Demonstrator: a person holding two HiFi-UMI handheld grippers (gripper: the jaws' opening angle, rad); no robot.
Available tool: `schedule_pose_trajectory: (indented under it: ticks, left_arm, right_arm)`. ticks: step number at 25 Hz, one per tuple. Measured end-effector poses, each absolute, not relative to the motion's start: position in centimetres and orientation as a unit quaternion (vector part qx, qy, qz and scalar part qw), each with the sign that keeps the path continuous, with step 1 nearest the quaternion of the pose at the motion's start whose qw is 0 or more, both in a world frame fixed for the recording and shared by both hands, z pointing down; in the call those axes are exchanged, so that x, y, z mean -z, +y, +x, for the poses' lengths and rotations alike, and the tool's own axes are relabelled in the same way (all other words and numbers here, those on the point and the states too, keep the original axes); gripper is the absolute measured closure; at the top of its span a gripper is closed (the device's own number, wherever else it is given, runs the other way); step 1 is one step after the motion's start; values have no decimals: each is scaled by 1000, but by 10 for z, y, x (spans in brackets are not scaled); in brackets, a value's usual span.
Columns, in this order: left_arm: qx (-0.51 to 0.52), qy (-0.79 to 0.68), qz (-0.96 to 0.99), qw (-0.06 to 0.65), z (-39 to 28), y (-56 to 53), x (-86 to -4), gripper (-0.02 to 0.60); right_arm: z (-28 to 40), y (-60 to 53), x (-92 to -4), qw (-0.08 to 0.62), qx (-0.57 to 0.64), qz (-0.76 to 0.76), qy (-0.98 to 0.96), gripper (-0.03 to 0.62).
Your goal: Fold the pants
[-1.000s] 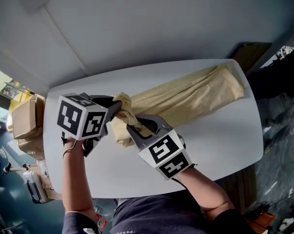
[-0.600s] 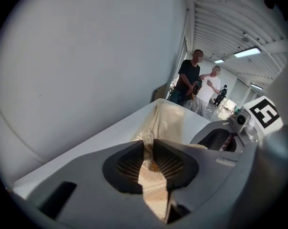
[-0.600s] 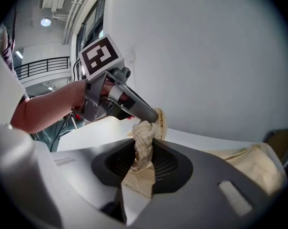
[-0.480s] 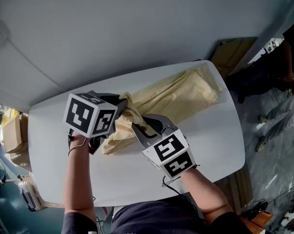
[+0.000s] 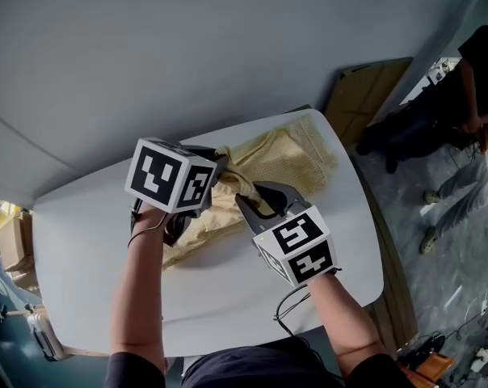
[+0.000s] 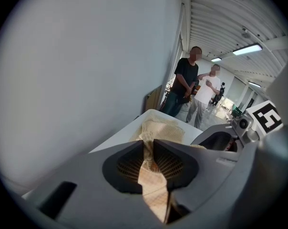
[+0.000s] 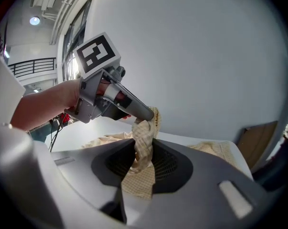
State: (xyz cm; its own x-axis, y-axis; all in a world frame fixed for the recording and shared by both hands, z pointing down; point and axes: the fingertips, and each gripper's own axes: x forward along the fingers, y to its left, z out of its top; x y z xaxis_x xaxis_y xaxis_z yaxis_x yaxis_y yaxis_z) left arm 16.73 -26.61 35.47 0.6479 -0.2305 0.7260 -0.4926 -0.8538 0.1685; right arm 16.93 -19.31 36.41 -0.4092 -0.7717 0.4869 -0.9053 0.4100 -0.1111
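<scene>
Pale yellow pants (image 5: 288,156) lie along the white table (image 5: 90,217), their far end near the table's right corner. My left gripper (image 5: 220,159) is shut on a bunched end of the pants (image 6: 151,178) and holds it lifted above the table. Just to its right, my right gripper (image 5: 246,200) is shut on the same lifted end (image 7: 143,149). The two grippers sit close together over the middle of the cloth. In the right gripper view the left gripper (image 7: 151,116) shows pinching the fabric above my jaws. The cloth beneath the grippers is partly hidden.
A grey wall rises behind the table. A brown board (image 5: 365,95) leans past the table's right end. People (image 6: 186,87) stand on the floor at the right. Cardboard boxes (image 5: 8,237) sit beyond the left edge.
Both grippers have carried the held end of the pants to the right along the table, toward the far end. The cloth stretched out on the table looks shorter.
</scene>
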Motion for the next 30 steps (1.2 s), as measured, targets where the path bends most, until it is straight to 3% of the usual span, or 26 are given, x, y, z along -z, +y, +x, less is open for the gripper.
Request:
schedule_pose_trajectory:
  ticks: [19,27,30]
  left_arm:
    - [-387,-118,902,153,350,-300,-398,506]
    - [-363,-151,908,148,366,-324,-436,482]
    - [-349,-168,912,136,360,-334,-437,431]
  right_arm:
    - [338,-222,-405,147,-238,610,-741,489]
    - [365,-236,-445,154,-260,636,-710,463]
    - [382,-235,-457,167,-260,661,-684,447]
